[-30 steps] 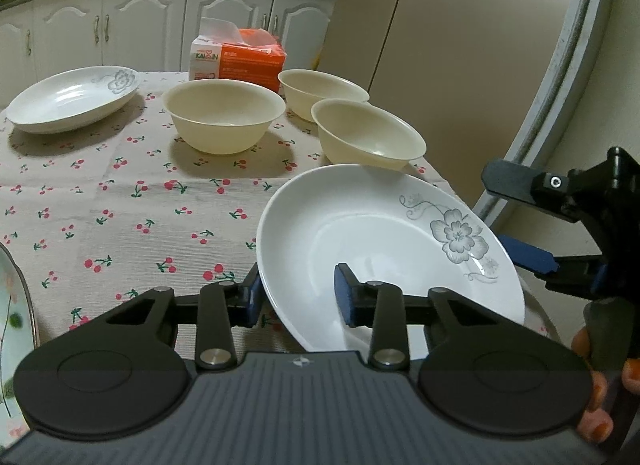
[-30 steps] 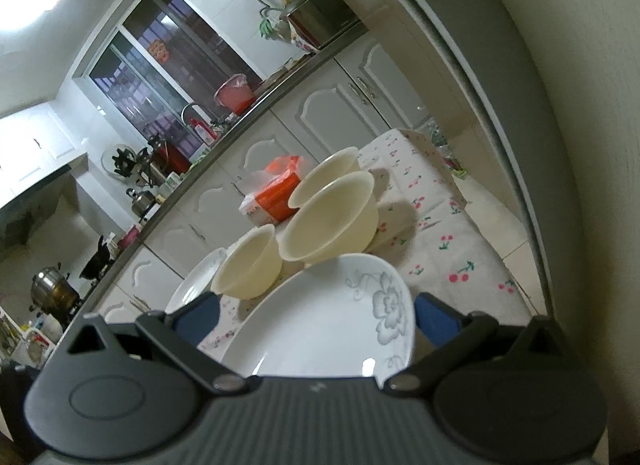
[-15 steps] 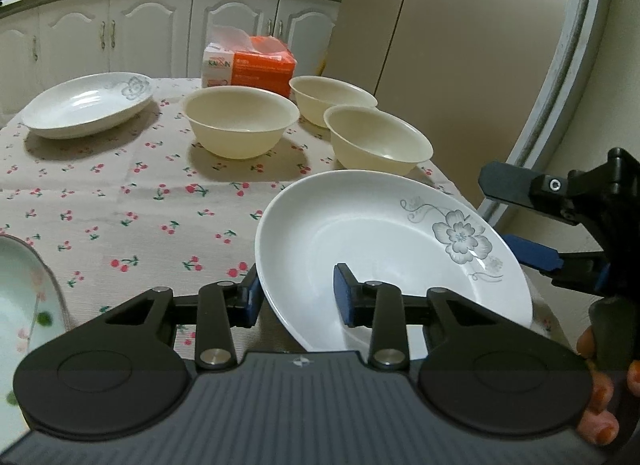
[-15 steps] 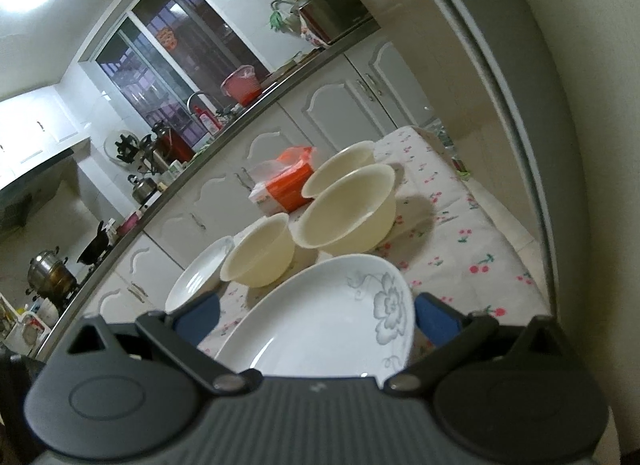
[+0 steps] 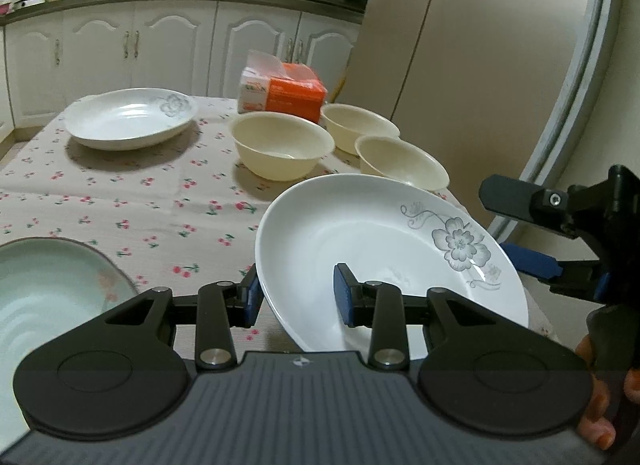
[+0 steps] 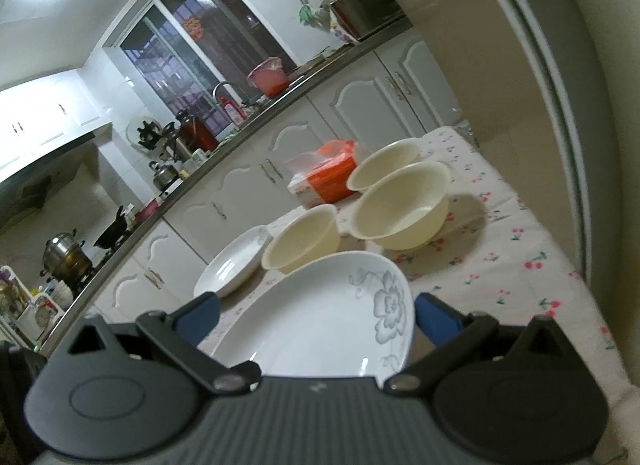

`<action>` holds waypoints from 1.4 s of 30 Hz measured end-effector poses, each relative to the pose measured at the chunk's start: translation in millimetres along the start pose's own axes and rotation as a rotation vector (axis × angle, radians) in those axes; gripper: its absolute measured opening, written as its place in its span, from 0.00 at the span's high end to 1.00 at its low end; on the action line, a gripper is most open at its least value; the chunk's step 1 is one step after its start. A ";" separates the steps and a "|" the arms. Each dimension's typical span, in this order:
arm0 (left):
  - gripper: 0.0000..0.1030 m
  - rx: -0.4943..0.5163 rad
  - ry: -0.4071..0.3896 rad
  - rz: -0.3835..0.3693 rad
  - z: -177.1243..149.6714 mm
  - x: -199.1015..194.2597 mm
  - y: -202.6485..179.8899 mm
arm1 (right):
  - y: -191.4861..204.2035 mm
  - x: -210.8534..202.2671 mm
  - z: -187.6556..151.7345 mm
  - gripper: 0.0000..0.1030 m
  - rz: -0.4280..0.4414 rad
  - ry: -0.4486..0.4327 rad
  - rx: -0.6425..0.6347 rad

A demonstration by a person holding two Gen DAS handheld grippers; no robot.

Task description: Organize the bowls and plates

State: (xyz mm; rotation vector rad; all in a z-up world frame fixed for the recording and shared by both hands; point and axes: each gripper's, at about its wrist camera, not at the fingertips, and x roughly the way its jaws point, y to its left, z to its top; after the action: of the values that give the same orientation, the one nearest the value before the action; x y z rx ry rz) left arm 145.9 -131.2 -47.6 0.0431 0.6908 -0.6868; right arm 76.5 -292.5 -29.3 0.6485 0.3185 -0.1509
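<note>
My left gripper point(image 5: 298, 297) is shut on the near rim of a white plate with a grey flower point(image 5: 384, 241) and holds it tilted above the table's near right corner. The plate also shows in the right wrist view point(image 6: 320, 325). My right gripper point(image 6: 316, 315) is open, its fingers on either side of the plate's right edge without touching; it shows in the left wrist view point(image 5: 532, 225). A second white flowered plate point(image 5: 128, 119) sits at the far left. Three cream bowls point(image 5: 282, 149) point(image 5: 358, 127) point(image 5: 402, 161) stand at the far right.
A pale green plate point(image 5: 44, 289) lies at the near left. An orange tissue box point(image 5: 280, 91) stands behind the bowls. The cherry-print tablecloth point(image 5: 132, 197) covers the table. White kitchen cabinets point(image 5: 132, 49) are behind, and a fridge point(image 5: 460, 65) is at the right.
The left gripper has lifted the flowered plate higher off the table and the view has risen. The right gripper stays open beside the plate's right edge.
</note>
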 end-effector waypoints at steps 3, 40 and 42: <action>0.61 -0.011 -0.018 0.012 1.3 -9.7 9.4 | 9.3 3.1 -0.8 0.00 0.018 0.008 -0.009; 0.58 -0.236 -0.119 0.266 -29.5 -107.2 142.2 | 142.3 79.5 -63.0 0.00 0.260 0.249 -0.150; 0.58 -0.240 -0.122 0.274 -33.2 -110.5 146.4 | 145.2 82.9 -65.0 0.00 0.266 0.257 -0.155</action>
State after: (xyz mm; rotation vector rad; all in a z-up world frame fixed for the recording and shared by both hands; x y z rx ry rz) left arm 152.2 54.6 -33.9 -0.1223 0.6311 -0.3379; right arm 173.0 -141.3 -23.6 0.5508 0.4825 0.2117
